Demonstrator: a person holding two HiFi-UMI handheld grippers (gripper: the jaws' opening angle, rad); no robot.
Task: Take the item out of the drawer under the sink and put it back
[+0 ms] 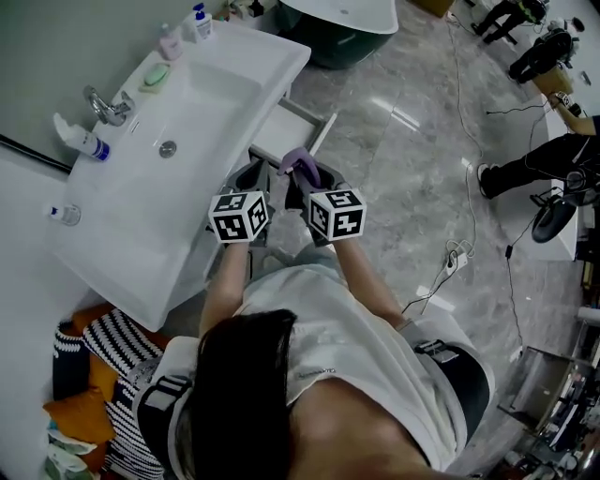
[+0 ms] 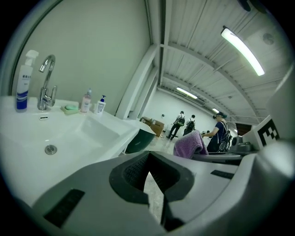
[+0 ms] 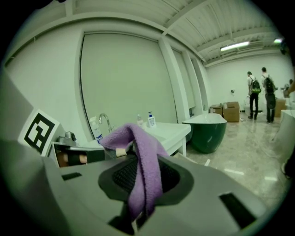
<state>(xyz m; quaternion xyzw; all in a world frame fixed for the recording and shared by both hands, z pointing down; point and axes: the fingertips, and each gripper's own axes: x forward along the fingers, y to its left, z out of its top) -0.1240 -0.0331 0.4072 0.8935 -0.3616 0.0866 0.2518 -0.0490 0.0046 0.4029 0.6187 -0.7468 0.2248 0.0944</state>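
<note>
A purple cloth hangs from my right gripper, whose jaws are shut on it. In the right gripper view the cloth drapes over and down between the pads of that gripper. My left gripper is held just left of it, level with it. In its own view, my left gripper has only a narrow gap between the jaws, and nothing sits in it. The cloth shows to its right. Both grippers hover in front of the white drawer frame that juts out from under the sink.
The sink top carries a faucet, a spray bottle, a soap dish and pump bottles. A green bathtub stands beyond. Cables trail over the marble floor; people stand at the right. A striped bag lies bottom left.
</note>
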